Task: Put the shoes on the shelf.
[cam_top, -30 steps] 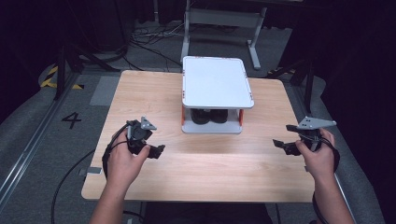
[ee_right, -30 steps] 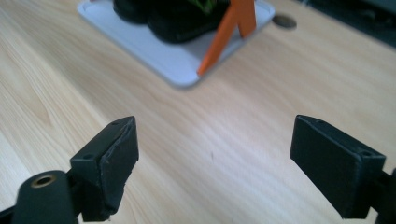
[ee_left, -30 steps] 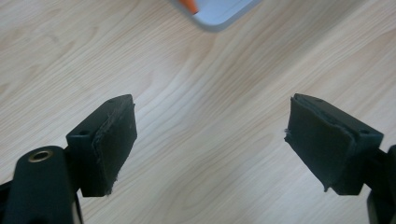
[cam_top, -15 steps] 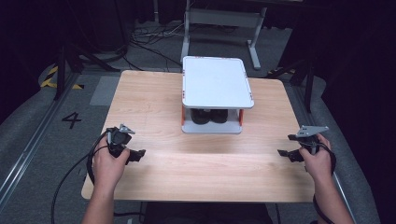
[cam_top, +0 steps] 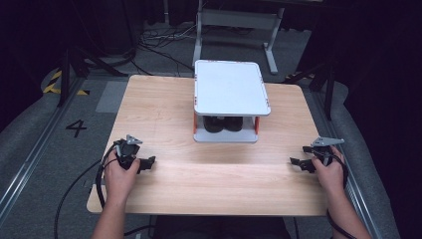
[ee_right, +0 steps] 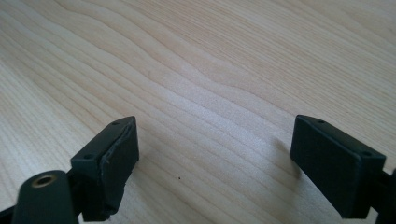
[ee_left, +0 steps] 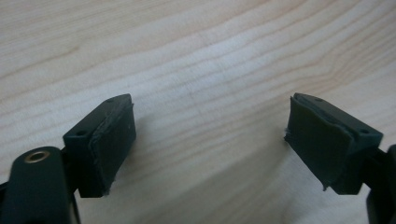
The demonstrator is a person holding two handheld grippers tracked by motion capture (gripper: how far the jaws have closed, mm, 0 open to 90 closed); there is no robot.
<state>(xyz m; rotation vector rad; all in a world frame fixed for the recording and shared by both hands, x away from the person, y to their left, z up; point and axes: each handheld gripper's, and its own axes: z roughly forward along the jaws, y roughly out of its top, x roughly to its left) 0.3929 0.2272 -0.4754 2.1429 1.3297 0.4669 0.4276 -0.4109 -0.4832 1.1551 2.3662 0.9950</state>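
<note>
Left claw (cam_top: 148, 163) sits lower left of the high view, low over the wooden surface (cam_top: 164, 109), held by the left hand (cam_top: 119, 174), w/ its cable looping off the surface's left edge. In the left gripper view the left claw (ee_left: 210, 135) has jaws spread wide, nothing btwn them but bare wood grain. Right claw (cam_top: 296, 163) is at lower right of the high view, near the surface's right edge, in the right hand (cam_top: 329, 172); in the right gripper view the right claw (ee_right: 215, 154) is likewise spread wide, empty, over bare wood. The two claws are well apart. Upper centre of the high view: a white two-level rack (cam_top: 230, 92) w/ red posts; dark objects (cam_top: 223, 123) on its lower level, too dim to ID.
</note>
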